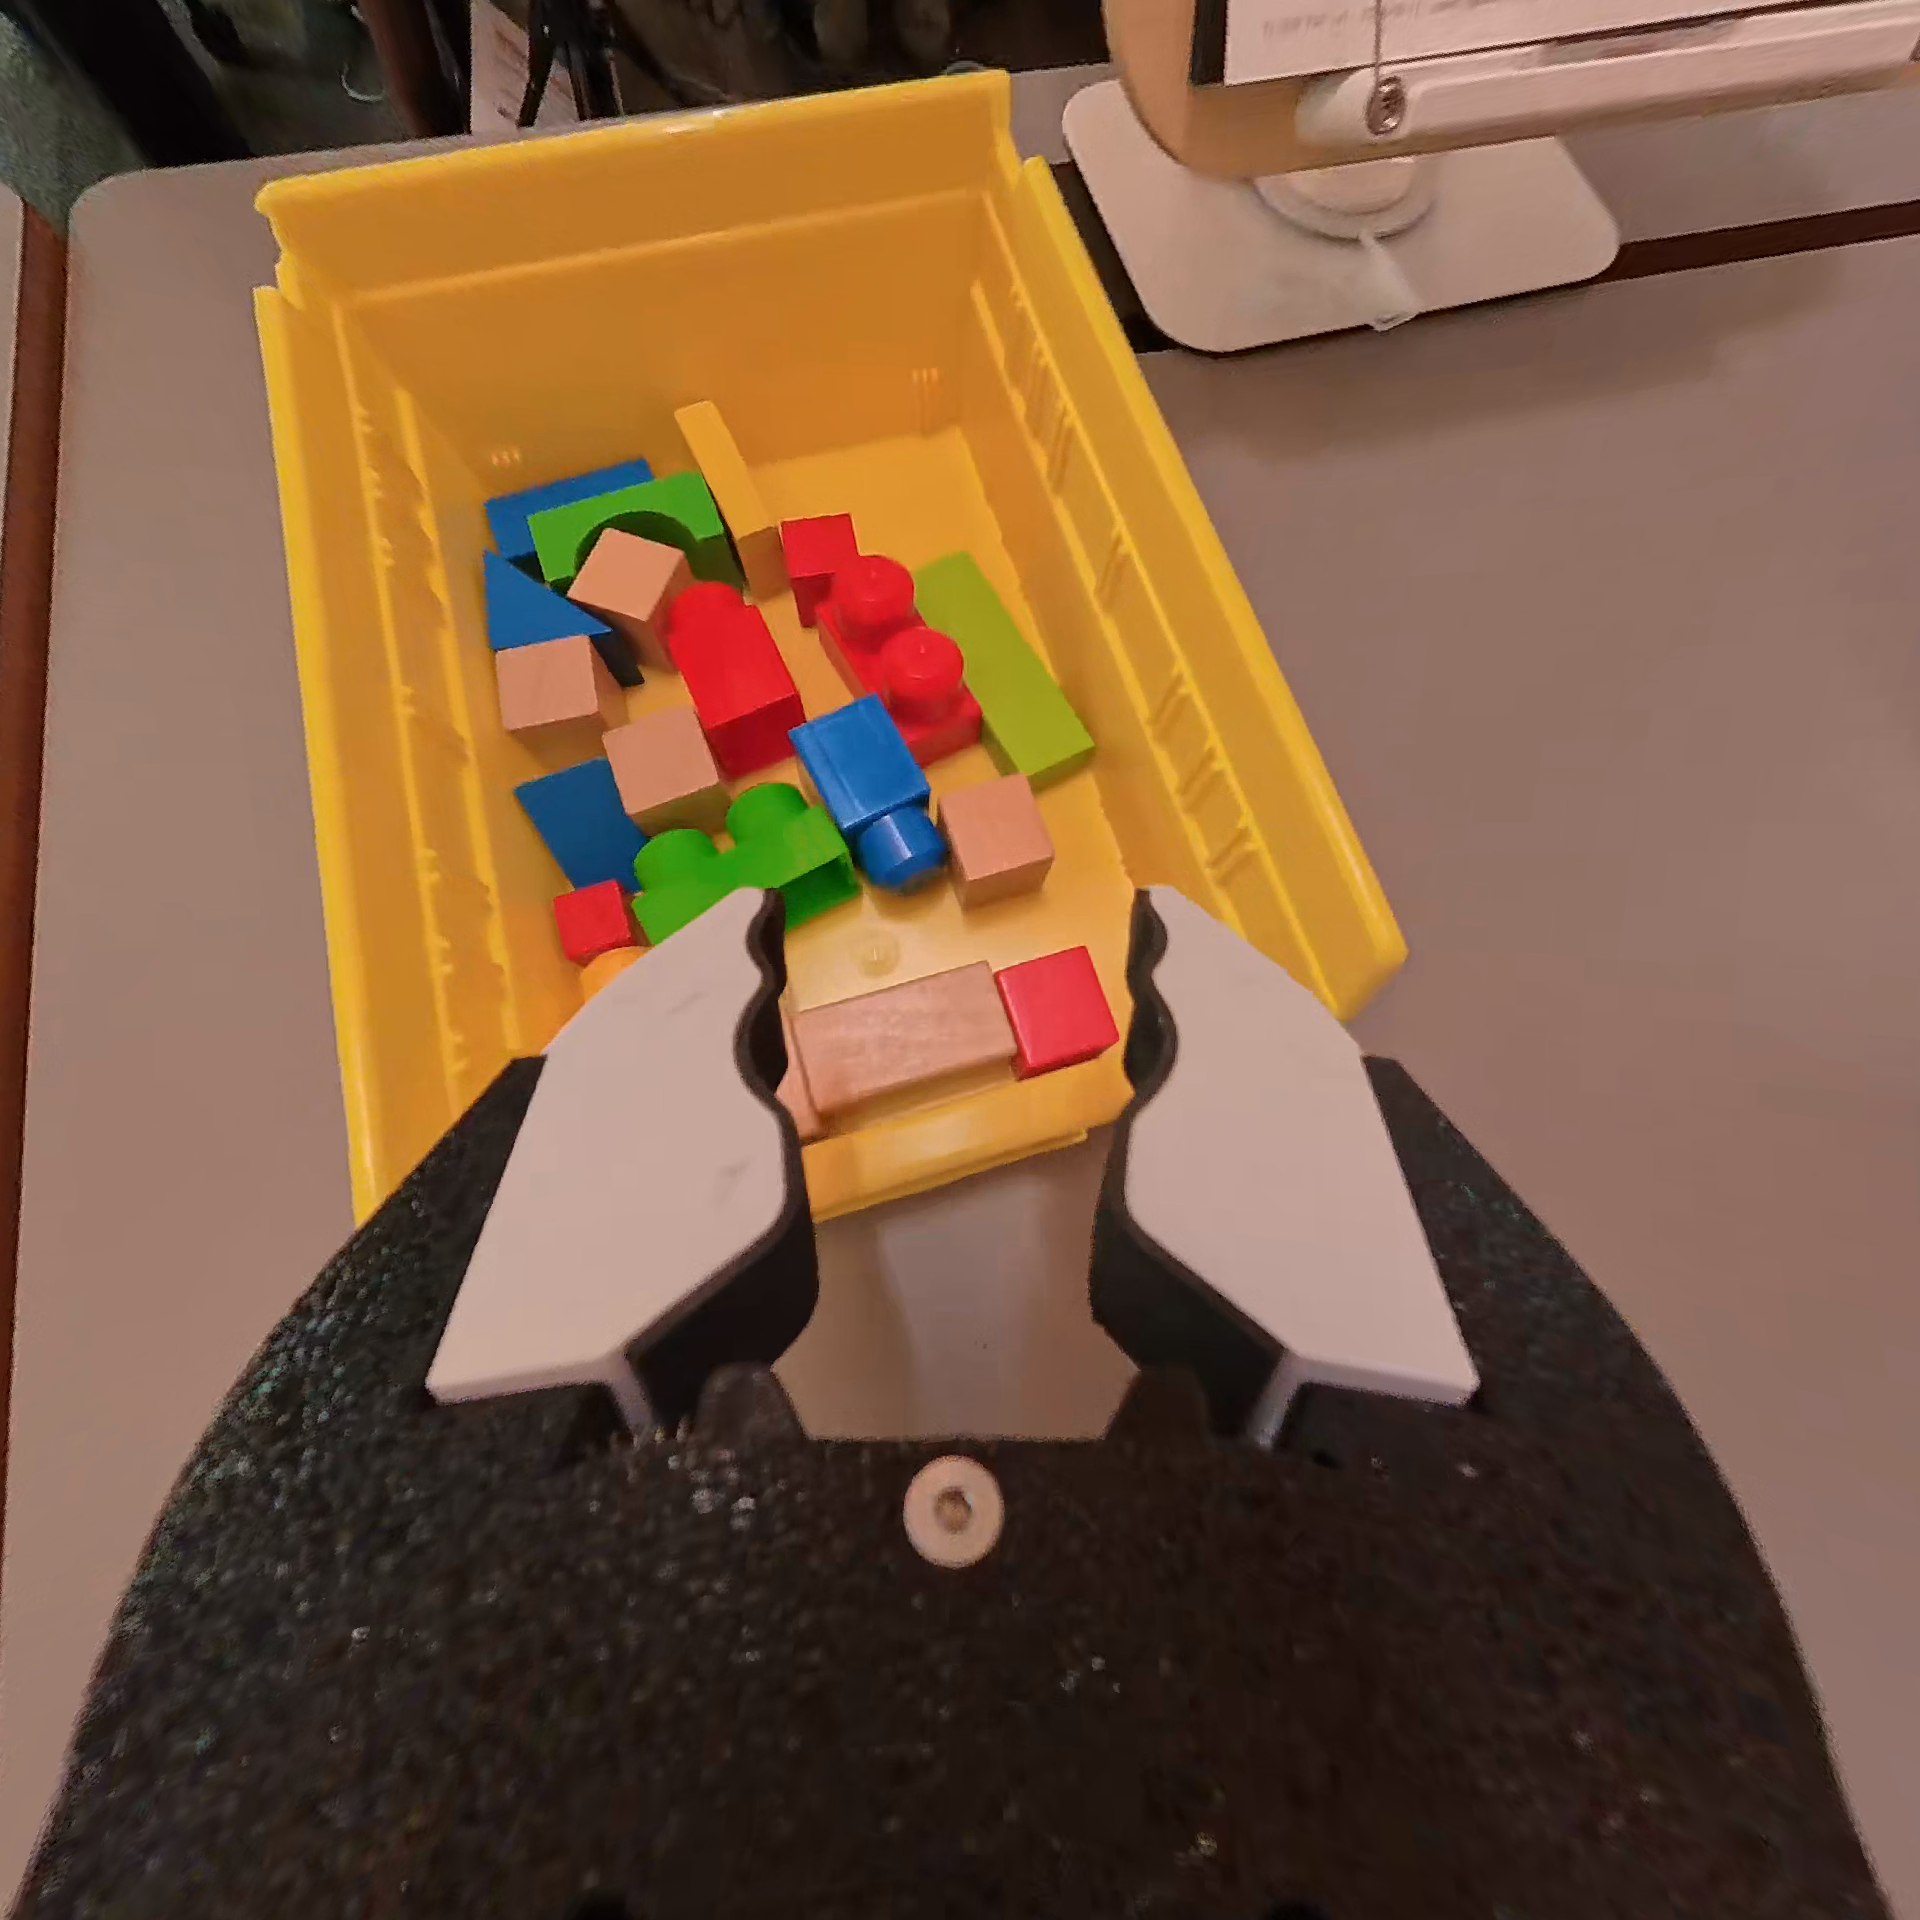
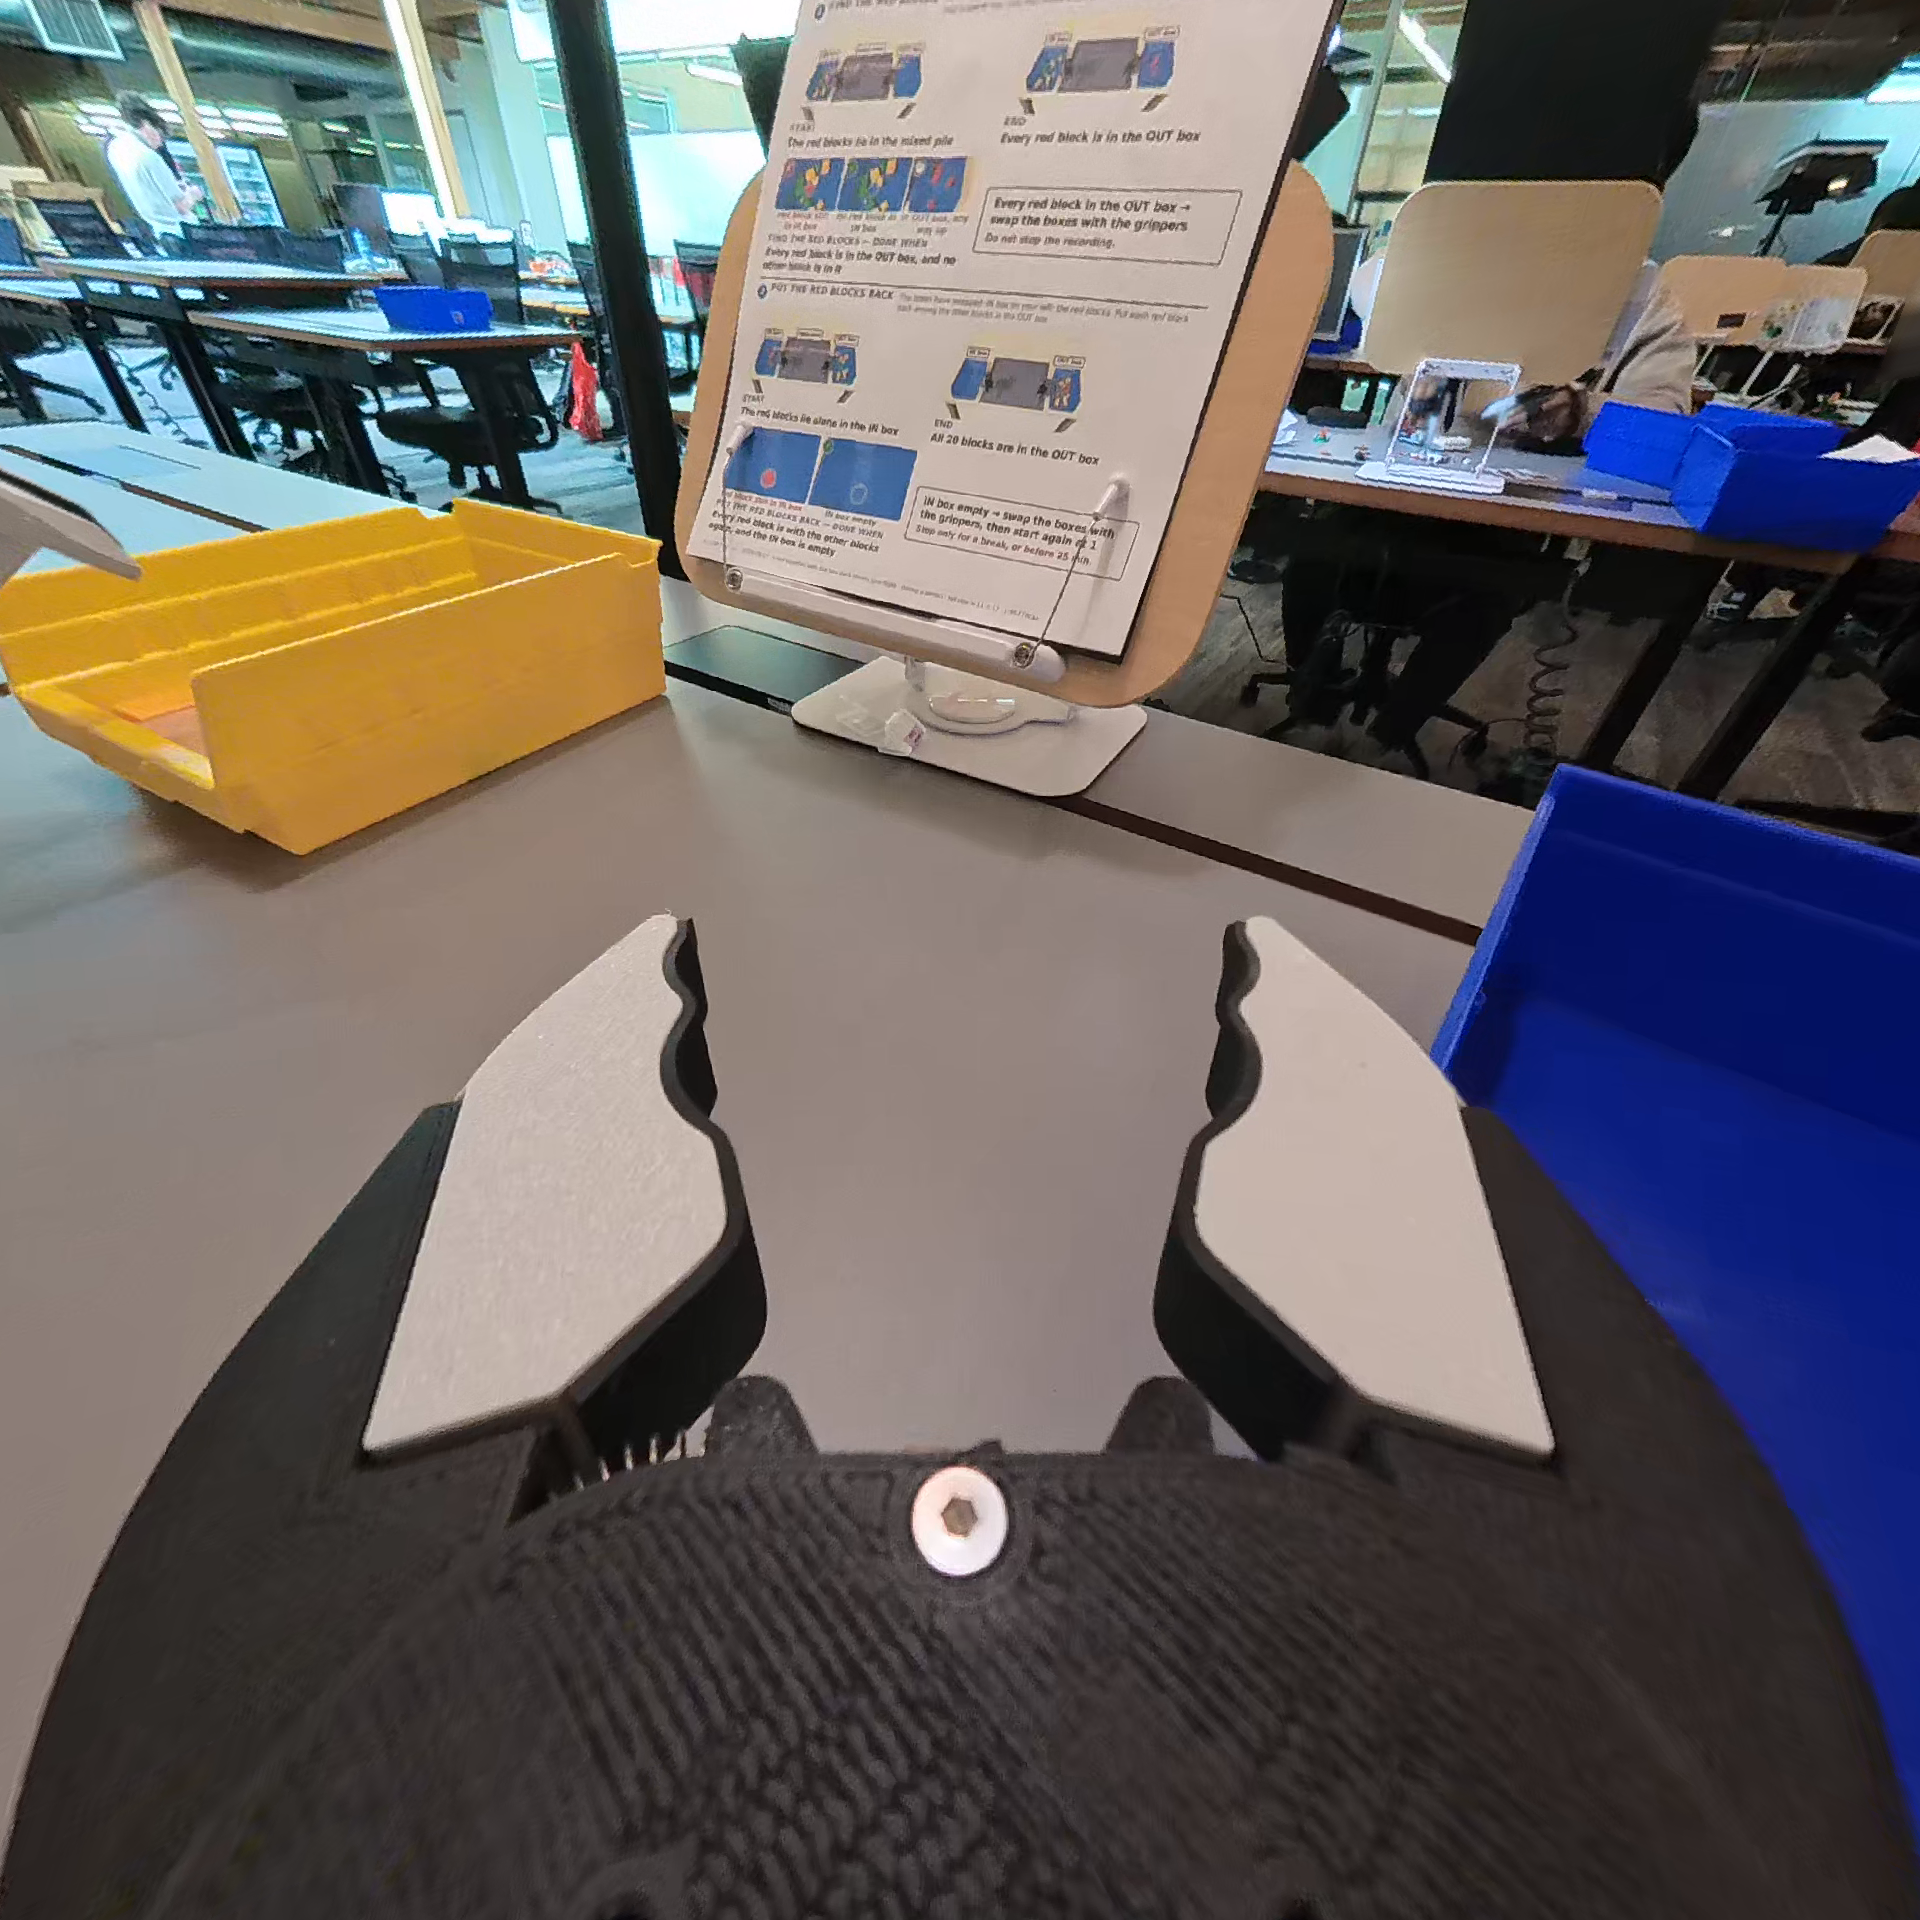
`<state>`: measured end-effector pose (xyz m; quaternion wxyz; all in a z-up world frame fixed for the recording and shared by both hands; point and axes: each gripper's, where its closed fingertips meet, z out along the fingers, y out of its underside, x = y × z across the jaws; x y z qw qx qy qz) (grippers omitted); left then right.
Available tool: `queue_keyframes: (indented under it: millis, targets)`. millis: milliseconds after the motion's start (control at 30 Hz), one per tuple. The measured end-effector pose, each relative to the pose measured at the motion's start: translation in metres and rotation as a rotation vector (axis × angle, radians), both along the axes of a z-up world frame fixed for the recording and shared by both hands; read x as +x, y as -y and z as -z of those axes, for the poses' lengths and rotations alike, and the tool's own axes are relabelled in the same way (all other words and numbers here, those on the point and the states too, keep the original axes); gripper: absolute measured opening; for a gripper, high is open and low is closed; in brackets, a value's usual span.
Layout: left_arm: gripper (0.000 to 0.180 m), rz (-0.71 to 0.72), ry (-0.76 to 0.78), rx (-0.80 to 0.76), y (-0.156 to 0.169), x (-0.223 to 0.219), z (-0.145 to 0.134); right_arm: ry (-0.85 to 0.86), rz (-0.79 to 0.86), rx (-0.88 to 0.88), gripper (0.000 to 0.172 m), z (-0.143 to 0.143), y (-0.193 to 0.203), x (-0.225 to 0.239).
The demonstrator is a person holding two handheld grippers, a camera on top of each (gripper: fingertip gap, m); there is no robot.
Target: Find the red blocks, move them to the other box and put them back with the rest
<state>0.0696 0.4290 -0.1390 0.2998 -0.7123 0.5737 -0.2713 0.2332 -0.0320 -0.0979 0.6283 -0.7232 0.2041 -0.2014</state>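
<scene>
While both grippers' fingers stand apart, the left fingers (image 1: 665,1039) partly hide an orange block (image 1: 613,964).

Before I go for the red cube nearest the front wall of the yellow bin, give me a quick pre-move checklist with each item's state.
1. Left hand-held gripper open and holding nothing: ok.
2. Small red wooden cube exposed on top: ok.
3. Clear sides: not ok, the long natural wooden block touches its left side.
4. Room by the yellow plastic bin's front wall: cannot tell, the cube sits close to it.
5. Right hand-held gripper open and holding nothing, over the grey table: ok.
6. Blue plastic bin within view as destination: ok, only partly visible.
</scene>
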Motion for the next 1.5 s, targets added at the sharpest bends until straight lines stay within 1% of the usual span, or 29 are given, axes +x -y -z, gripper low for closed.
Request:
queue_keyframes:
  millis: [133,200,267,400,500,567,633,700,800,967,1000,1067,1200,1333,1400,1500]
  targets:
    - [0.063,-0.043,-0.084,-0.073,-0.016,-0.001,0.005,-0.019,0.005,0.025,0.092,0.005,0.007,-0.002]
    - [0.063,0.001,-0.148,-0.132,-0.009,0.0,0.012,-0.024,0.015,0.053,0.09,0.005,0.011,-0.001]
    - [0.063,0.075,-0.247,-0.179,0.007,0.0,0.022,-0.034,0.022,0.08,0.088,0.005,0.014,0.001]
    - [0.063,0.162,-0.475,-0.161,0.02,0.001,0.046,-0.028,0.022,0.107,0.086,0.002,0.018,0.002]
    - [0.061,0.225,-0.607,-0.202,0.03,0.003,0.058,-0.008,0.025,0.101,0.085,0.003,0.02,0.001]
    - [0.059,0.297,-0.702,-0.179,0.029,0.0,0.064,0.003,0.02,0.096,0.084,0.003,0.021,0.0]
    - [0.051,0.387,-0.764,-0.11,0.025,0.0,0.07,0.015,0.018,0.085,0.084,0.002,0.024,0.0]
    - [0.05,0.445,-0.802,-0.027,0.018,0.003,0.075,0.024,0.032,0.088,0.083,0.0,0.027,0.001]
    - [0.049,0.572,-0.817,0.076,0.015,0.011,0.08,0.021,0.026,0.113,0.081,-0.002,0.029,0.001]
    - [0.044,0.928,-0.702,0.316,0.026,0.028,0.072,0.02,0.018,0.101,0.081,0.001,0.027,0.0]
    - [0.044,0.977,-0.696,0.342,0.028,0.028,0.071,0.023,0.016,0.1,0.081,0.001,0.027,-0.001]
    - [0.045,1.064,-0.704,0.335,0.034,0.024,0.072,0.028,0.012,0.096,0.081,0.001,0.026,-0.001]
    - [0.047,1.112,-0.733,0.279,0.034,0.021,0.082,0.02,0.01,0.094,0.082,0.003,0.026,0.0]
    - [0.044,1.128,-0.751,0.162,0.034,0.015,0.09,0.023,0.018,0.086,0.082,0.004,0.028,0.001]
    - [0.038,1.145,-0.768,0.121,0.035,0.011,0.092,0.023,0.022,0.085,0.082,0.005,0.03,0.001]
    - [0.026,1.164,-0.804,0.114,0.035,0.007,0.096,0.019,0.026,0.081,0.082,0.007,0.03,0.003]
